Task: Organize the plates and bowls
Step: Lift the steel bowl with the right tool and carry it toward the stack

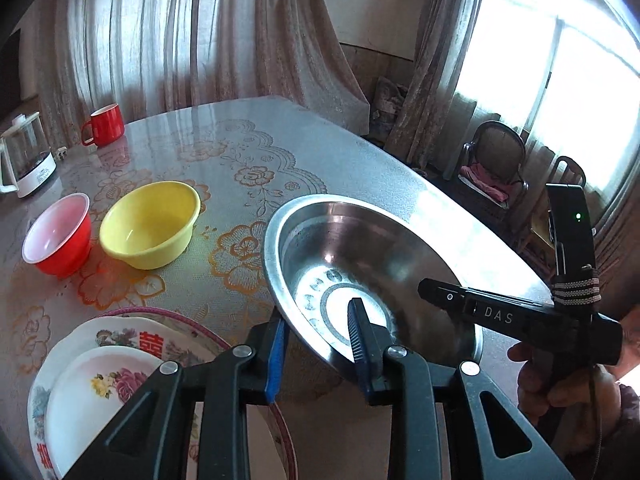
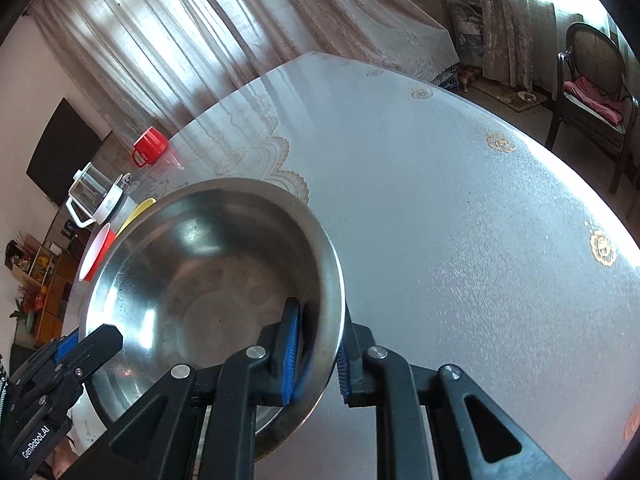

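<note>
— So, how many dishes do you count?

— Three bowls: one steel bowl, one yellow bowl, one red bowl. Two flowered plates are stacked at the near left, and one red mug is far left on the table.

— Where is the steel bowl?

— Tilted above the table, between both tools. The left gripper pinches its near left rim, and the right gripper pinches its right rim, each with one finger inside.
</note>
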The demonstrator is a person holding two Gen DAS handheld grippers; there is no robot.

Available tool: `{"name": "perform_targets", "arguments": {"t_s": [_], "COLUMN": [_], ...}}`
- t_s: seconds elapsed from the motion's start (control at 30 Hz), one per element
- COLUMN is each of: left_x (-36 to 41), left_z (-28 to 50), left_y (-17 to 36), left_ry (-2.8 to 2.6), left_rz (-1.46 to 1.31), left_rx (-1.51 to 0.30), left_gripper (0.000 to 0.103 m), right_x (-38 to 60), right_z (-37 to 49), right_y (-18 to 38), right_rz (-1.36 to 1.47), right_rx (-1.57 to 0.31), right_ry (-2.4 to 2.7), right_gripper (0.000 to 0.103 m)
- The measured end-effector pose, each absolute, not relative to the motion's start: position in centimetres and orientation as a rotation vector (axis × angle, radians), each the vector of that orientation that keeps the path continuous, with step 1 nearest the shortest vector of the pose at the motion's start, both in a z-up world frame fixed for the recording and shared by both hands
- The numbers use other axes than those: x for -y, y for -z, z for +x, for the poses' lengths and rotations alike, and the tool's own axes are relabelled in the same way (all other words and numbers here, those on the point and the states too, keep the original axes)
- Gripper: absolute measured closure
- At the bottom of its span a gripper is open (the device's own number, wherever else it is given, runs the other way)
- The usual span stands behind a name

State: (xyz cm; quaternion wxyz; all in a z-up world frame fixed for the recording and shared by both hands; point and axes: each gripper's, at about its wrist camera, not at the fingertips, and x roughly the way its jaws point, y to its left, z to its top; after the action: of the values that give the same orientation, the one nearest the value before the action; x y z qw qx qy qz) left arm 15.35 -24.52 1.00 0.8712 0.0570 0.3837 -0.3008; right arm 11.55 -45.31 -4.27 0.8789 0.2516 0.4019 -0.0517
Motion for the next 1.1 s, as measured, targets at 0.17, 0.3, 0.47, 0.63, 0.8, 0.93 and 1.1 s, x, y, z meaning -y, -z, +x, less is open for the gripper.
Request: {"name": "perform_targets", "arguments": {"t_s": [0.17,0.3,0.47,0.63,0.8,0.93,1.1], "left_x": [23.7,23.1,22.5,22.0,21.5,20.8,19.6], "left_z": [14.0,12.6,11.3,10.2,9.1,8.4,7.7], "left_y": [-1.6,-2.2,-2.8,-3.6,-4.5,-5.1,-5.6], "left_ry": [0.632,0.64,0.643,0.653,0.658,0.652,0.638], "left_rz": [0.12,0.125,0.122,0.105,0.092,0.088,0.075], "left_rx": [-0.779,-0.752,-0.72,-0.696,-0.664,-0.638,-0.622], "left_gripper": [0.074,0.074,0.074,0.074,0.074,0.074,0.074], "right_x": [44.8,44.2,43.6,43.7,43.5,43.1,42.6], "right_z": [9.9,8.7,7.5,6.2,5.2,5.1,4.8], "right_y": [4.4,4.7,4.9,5.0,4.6,4.2,3.5], "right_rz": [0.549,0.568,0.599,0.657,0.682,0.678,0.662], "right_rx": [-0.825,-0.825,-0.815,-0.777,-0.738,-0.726,-0.71], "right_ry": [0.091,0.085,0.068,0.033,0.001,-0.018,-0.048], "right_gripper": [0.086,0.086,0.085,0.085,0.085,0.085,0.085]}}
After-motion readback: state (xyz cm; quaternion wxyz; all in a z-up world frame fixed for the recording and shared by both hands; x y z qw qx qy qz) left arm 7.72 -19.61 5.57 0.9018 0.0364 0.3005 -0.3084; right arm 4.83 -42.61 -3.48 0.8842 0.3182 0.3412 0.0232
